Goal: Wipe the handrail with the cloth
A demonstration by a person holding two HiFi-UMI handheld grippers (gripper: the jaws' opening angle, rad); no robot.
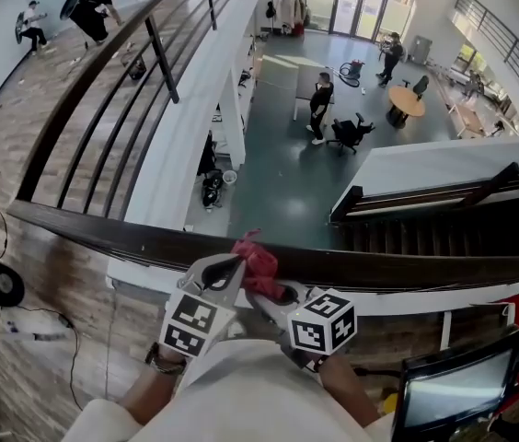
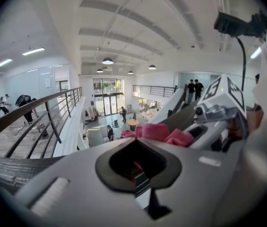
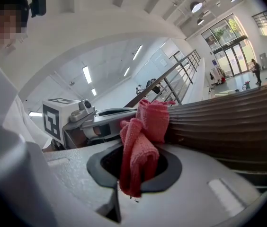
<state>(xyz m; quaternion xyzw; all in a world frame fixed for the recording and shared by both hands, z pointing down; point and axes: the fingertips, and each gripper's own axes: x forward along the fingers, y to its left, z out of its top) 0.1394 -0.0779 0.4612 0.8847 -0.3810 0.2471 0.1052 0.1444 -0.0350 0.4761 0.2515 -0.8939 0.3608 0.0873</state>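
The dark wooden handrail (image 1: 407, 267) crosses the head view from left to right, right in front of me. A pink cloth (image 1: 255, 254) is bunched on top of it. My right gripper (image 1: 264, 293) is shut on the cloth, which hangs through its jaws (image 3: 140, 160) and presses against the ribbed rail (image 3: 228, 126). My left gripper (image 1: 232, 267) meets the cloth from the left. Its jaws (image 2: 138, 162) stand shut, with a sliver of pink between the pads and the cloth (image 2: 157, 132) just past the tips. The rail (image 2: 10, 167) shows at lower left there.
Beyond the rail is a drop to a lower hall (image 1: 287, 155) with people and desks. A second railing (image 1: 103, 72) runs away at the left. A staircase (image 1: 444, 219) lies to the right. A monitor (image 1: 453, 389) stands at bottom right, and cables (image 1: 20, 325) lie on the floor at the left.
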